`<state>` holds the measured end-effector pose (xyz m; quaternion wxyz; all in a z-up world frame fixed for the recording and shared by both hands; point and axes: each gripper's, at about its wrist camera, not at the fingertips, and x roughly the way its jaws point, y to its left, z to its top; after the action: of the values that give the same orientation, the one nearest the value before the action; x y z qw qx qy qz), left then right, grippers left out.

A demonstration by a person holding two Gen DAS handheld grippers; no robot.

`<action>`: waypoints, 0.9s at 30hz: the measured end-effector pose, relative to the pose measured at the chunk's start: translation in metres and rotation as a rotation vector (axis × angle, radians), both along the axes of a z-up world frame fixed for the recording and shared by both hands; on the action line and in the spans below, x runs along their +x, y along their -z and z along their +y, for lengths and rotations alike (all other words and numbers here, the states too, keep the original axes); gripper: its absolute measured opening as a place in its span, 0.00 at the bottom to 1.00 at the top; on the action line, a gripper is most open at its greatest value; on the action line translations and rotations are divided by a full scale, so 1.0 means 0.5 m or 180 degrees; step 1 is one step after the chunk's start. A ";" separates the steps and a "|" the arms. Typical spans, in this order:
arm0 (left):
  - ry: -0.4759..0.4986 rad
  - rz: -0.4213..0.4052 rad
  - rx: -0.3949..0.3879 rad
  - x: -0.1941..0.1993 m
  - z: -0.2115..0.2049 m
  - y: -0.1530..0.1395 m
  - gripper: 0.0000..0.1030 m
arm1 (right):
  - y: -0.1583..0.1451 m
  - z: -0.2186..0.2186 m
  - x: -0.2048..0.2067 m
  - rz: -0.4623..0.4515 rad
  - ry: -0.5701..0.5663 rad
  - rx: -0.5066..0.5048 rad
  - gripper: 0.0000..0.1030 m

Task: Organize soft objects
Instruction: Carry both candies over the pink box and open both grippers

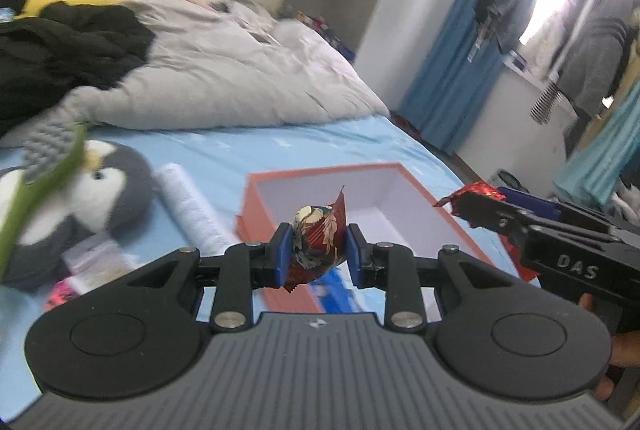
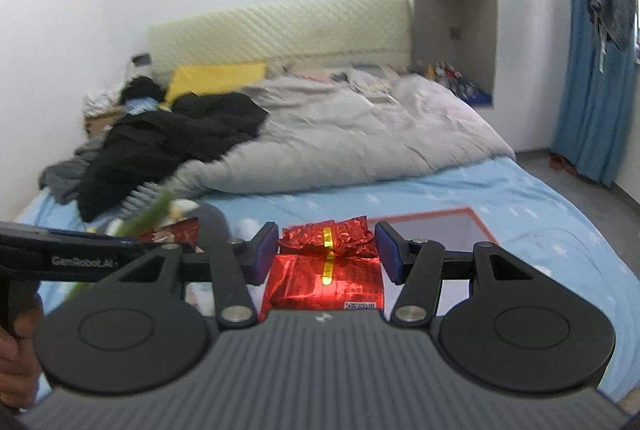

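Left wrist: both grippers (image 1: 316, 250) (image 2: 327, 254) clamping red snack packs (image 1: 318, 242) (image 2: 326, 270) over blue-sheeted bed (image 1: 280, 145).

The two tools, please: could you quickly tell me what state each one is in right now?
Left tool: closed on a patterned red packet.
Right tool: closed on a shiny red foil packet.
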<state>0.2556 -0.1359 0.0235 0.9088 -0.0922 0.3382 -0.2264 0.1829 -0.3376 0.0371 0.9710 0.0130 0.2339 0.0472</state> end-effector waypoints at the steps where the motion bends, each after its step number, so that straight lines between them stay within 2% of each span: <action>1: 0.0028 0.0016 0.0035 0.012 -0.018 0.003 0.32 | 0.004 -0.010 0.006 0.0048 0.0041 -0.0014 0.55; 9: 0.0335 0.0178 0.0312 0.107 -0.146 0.065 0.32 | 0.096 -0.101 0.076 0.0591 0.0377 -0.0060 0.55; 12: 0.0424 0.0373 0.0345 0.146 -0.183 0.094 0.32 | 0.134 -0.133 0.092 0.0788 0.0496 0.0019 0.55; 15: 0.0506 0.0656 0.0526 0.187 -0.222 0.127 0.32 | 0.169 -0.159 0.106 0.0994 0.0554 0.0120 0.55; 18: 0.0538 0.0882 0.0591 0.214 -0.244 0.158 0.32 | 0.201 -0.175 0.118 0.1163 0.0589 0.0154 0.55; 22: 0.0571 0.1056 0.0593 0.233 -0.258 0.186 0.33 | 0.224 -0.184 0.119 0.1291 0.0609 0.0181 0.54; 25: 0.0659 0.1125 0.0639 0.241 -0.268 0.200 0.44 | 0.227 -0.192 0.118 0.1291 0.0627 0.0228 0.66; 27: 0.0592 0.1055 0.0697 0.236 -0.266 0.201 0.48 | 0.224 -0.193 0.115 0.1266 0.0643 0.0266 0.67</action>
<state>0.3738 -0.2691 -0.0767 0.8205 0.0026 0.5126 -0.2529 0.2404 -0.4342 -0.0751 0.9043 0.0856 0.4160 -0.0441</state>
